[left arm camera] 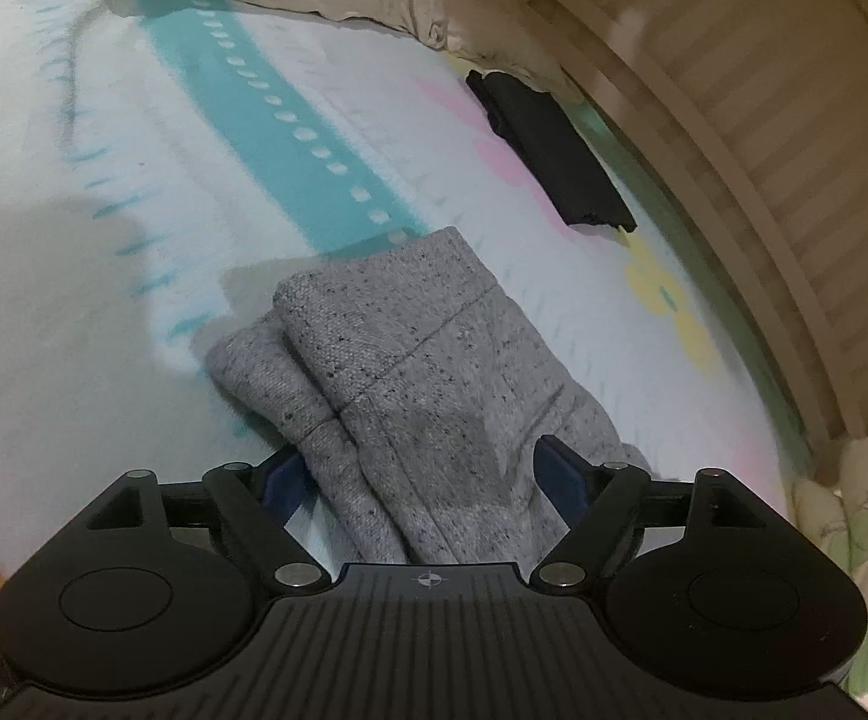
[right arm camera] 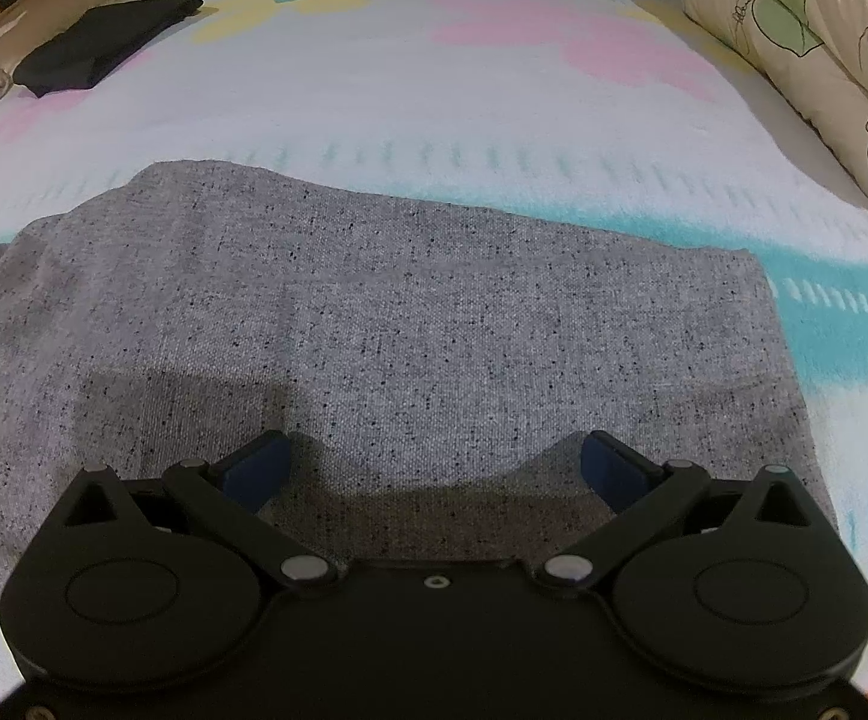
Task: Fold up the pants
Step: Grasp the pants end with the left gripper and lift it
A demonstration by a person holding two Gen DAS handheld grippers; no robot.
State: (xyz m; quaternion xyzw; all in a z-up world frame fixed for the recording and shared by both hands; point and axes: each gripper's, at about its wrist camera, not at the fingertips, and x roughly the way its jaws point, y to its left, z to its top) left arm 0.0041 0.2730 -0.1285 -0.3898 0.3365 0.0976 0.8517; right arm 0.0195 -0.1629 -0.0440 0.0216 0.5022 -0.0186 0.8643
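The grey speckled pants point(right arm camera: 374, 324) lie across the lower centre of the right wrist frame on the flowered bedsheet point(right arm camera: 434, 96), already doubled into a thick layered bundle. The left gripper point(left arm camera: 422, 474) and right gripper point(right arm camera: 434, 468) both stand spread wide, holding nothing. Judging by this, folding looks nearly finished; a folded black garment point(left arm camera: 548, 150) sits upper right

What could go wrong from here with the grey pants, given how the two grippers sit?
1. The left gripper is open around a thick stack of leg ends of the grey pants; closing may catch only some layers, so the fold could skew.
2. The right gripper hangs open over flat cloth, not an edge; it may pinch only the top layer or wrinkle it.
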